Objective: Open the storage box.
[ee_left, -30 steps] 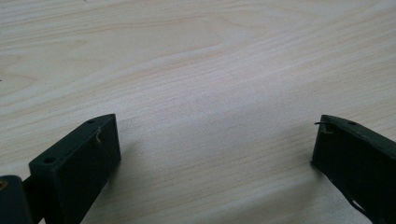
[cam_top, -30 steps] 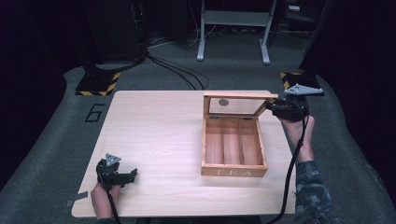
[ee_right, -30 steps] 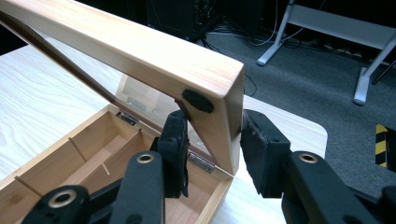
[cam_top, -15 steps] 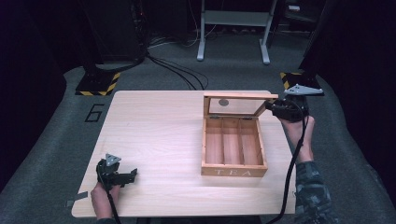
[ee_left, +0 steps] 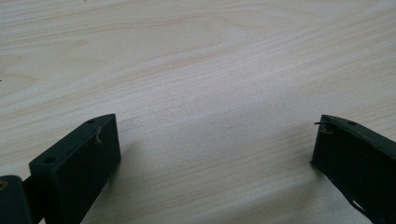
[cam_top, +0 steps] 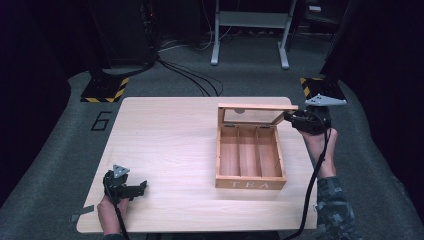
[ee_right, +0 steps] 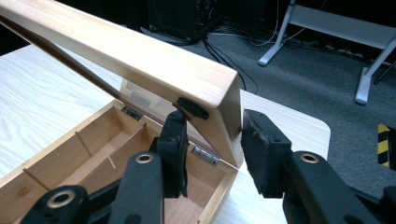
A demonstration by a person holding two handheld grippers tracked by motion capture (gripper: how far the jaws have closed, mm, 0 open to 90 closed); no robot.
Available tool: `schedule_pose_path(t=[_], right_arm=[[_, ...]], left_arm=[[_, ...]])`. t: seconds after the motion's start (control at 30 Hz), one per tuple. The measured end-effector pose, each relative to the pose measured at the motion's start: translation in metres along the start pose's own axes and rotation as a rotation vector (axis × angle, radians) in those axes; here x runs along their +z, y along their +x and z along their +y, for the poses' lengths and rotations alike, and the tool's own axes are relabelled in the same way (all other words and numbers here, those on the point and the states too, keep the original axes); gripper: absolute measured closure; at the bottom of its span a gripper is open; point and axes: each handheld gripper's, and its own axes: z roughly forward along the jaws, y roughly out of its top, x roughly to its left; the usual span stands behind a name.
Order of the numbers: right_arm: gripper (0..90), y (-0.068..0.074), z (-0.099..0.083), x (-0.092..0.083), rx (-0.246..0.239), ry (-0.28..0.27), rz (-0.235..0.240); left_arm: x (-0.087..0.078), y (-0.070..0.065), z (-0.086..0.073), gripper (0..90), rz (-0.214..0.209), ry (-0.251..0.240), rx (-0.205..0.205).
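Note:
A wooden tea box point(cam_top: 250, 184) marked TEA stands on the right half of the table point(cam_top: 170, 135), its three compartments point(ee_right: 70, 158) empty. Its glass-paned lid point(cam_top: 255, 107) is raised and leans over the box. My right gripper point(cam_top: 291, 118) is shut on the lid's right front corner point(ee_right: 140, 60), one pad under the frame and one on its outer face point(ee_right: 212, 135). My left gripper point(cam_top: 142, 186) rests near the table's front left edge. Its jaws stand wide open over bare wood point(ee_left: 215, 149), with nothing between them.
Beyond the table's far edge lie black cables point(cam_top: 190, 80) and the foot of a grey metal stand point(cam_top: 250, 30). Yellow-and-black striped bases point(cam_top: 102, 90) sit on the floor at both far corners. A "6" point(cam_top: 101, 121) is marked on the floor at left.

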Motion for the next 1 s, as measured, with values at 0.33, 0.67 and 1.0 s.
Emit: schedule_pose_path(t=[0.33,0.67,1.0], right_arm=[[60.2,0.006,-0.013,-0.006,0.011,-0.009,0.010],[59.4,0.013,-0.028,-0.012,0.014,-0.024,0.010],[58.4,0.021,-0.046,-0.016,0.031,-0.036,0.009]], left_arm=[[0.000,0.000,0.000,0.8,0.001,0.000,0.001],[0.000,0.000,0.000,0.8,0.001,-0.001,0.000],[0.000,0.000,0.000,0.8,0.002,0.001,0.002]])
